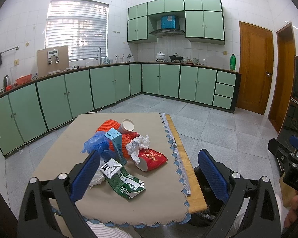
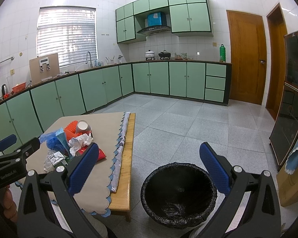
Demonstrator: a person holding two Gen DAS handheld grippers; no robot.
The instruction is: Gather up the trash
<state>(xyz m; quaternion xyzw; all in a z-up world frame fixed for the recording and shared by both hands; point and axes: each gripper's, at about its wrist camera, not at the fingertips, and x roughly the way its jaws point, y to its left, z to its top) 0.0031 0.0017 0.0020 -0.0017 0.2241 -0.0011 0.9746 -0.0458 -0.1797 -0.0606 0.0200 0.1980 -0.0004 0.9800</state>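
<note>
While both tools hover short of the work, neither has anything in its grasp: the left gripper (image 1: 149, 175) stands with its blue fingers (image 1: 85, 175) spread wide above the near edge of the table (image 1: 194, 202), and the right gripper (image 2: 149, 170) is likewise spread and empty over the black-lined trash bin (image 2: 178, 194), which sits on the floor just beside the table's right edge. Nearest the left gripper lies a flattened green carton (image 1: 127, 184) with a small white carton (image 1: 110, 167) resting on its upper end and white paper partly under it. Beyond these stand a light-blue carton (image 1: 117, 144), a crumpled white tissue (image 1: 138, 145) and a tipped red paper cup (image 1: 152, 158), with a blue plastic bag (image 1: 96, 144) to the left. Farthest back, an orange mesh item (image 1: 109, 127) carries a cup (image 1: 127, 126) on its side. By this assessment, collection has not begun, as the bin appears to hold only its liner. The sound approach would be to take the nearest piece first, closing across the green carton's narrow width, lifting clear so the white carton slides off without scattering the pile.
</note>
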